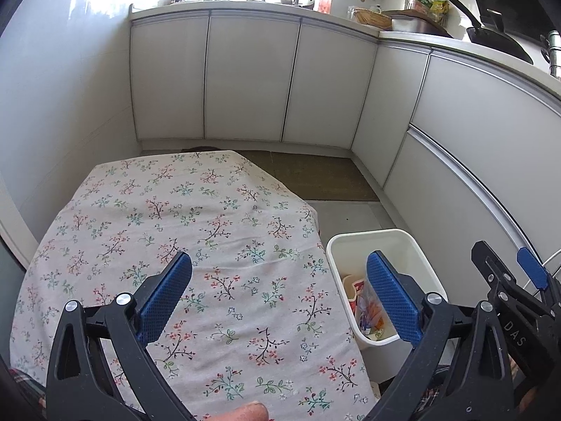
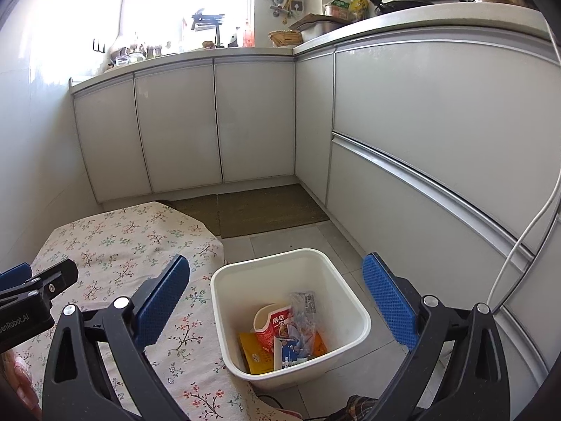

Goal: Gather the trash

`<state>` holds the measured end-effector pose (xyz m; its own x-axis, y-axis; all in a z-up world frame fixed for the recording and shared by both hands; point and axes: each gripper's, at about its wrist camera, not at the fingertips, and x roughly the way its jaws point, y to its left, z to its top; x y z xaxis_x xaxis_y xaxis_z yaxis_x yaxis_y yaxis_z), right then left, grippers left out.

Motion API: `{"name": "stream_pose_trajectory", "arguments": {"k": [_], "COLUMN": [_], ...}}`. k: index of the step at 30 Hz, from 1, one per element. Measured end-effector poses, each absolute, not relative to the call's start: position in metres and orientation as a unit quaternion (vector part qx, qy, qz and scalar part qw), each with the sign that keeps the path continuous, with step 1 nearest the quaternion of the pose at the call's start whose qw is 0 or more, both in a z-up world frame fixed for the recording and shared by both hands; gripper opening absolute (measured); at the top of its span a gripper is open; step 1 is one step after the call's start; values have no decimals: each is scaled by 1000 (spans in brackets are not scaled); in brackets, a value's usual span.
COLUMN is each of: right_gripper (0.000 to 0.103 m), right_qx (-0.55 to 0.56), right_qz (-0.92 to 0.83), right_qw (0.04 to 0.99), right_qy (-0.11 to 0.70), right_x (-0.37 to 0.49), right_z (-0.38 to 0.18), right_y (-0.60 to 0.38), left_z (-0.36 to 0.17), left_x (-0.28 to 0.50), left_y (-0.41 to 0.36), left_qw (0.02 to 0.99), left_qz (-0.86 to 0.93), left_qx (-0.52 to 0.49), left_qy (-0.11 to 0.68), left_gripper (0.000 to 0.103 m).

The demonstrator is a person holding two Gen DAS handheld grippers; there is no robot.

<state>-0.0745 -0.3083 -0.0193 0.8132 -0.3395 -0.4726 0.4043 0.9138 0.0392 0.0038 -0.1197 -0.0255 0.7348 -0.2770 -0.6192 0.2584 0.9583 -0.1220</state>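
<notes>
A white bin stands on the floor right of a table with a floral cloth. Inside lie a red-and-white paper cup, a clear wrapper, a yellow packet and a blue-and-white carton. My right gripper is open and empty above the bin. My left gripper is open and empty over the cloth, with the bin to its right. No trash shows on the cloth.
Grey cabinets line the back and right. A brown mat lies on the tiled floor beyond the table. A white cable hangs at the right. The worktop holds pans and clutter.
</notes>
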Motion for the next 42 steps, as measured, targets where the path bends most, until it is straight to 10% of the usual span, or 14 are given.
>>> {"name": "stream_pose_trajectory", "arguments": {"k": [42], "right_gripper": [96], "right_qx": [79], "right_qz": [-177], "right_qw": [949], "right_qy": [249], "right_x": [-70], "right_z": [-24], "right_y": [-307], "left_z": [-28], "left_x": [4], "left_y": [-117], "left_qw": [930], "left_qz": [-134], "left_qx": [-14], "left_qy": [341], "left_gripper": [96]}}
